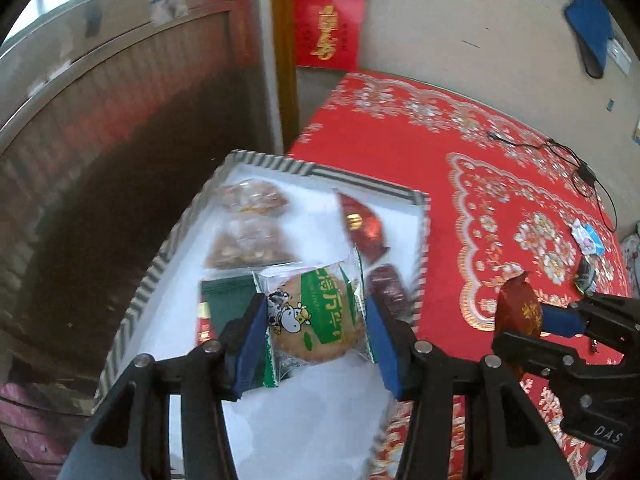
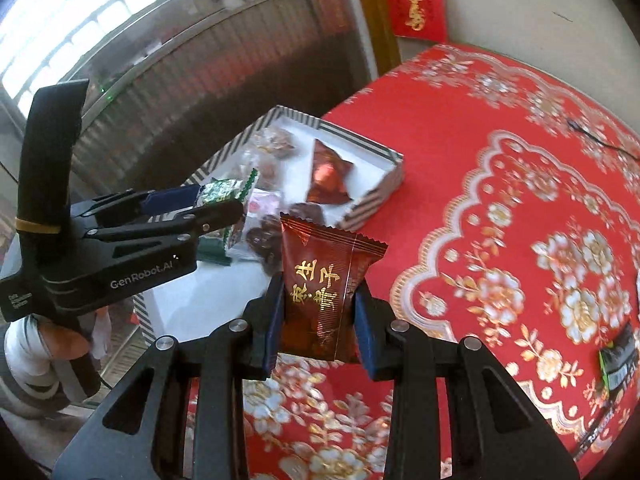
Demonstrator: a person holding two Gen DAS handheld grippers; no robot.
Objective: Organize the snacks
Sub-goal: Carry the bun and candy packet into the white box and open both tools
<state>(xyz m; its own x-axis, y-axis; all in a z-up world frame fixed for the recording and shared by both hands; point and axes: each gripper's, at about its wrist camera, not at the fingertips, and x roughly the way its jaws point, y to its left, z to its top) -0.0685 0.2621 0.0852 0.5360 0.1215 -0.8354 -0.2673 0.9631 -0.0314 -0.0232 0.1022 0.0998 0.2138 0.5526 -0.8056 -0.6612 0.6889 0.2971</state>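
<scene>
Over the striped tray (image 1: 168, 256), left tongs (image 1: 316, 320) clamped a green-wrapped biscuit (image 1: 320, 312), held above the white tray floor. Right tongs (image 2: 318, 312) gripped a brown packet (image 2: 324, 292) upright, above the red worktop (image 2: 500, 200) just beside the tray. Tray held nut packs (image 1: 252, 244), a red packet (image 1: 364, 228) and a green pack (image 1: 228, 304).

**What the views hide**

In the left wrist view, the green packet (image 1: 228, 304) at 7 o'clock in the striped box (image 1: 160, 268) lies half hidden behind the held cracker pack (image 1: 316, 312). The box's near end is cut off behind the left gripper (image 1: 316, 344). A small packet (image 2: 618, 356) at 4 o'clock on the bench (image 2: 500, 208) is too blurred to read.
</scene>
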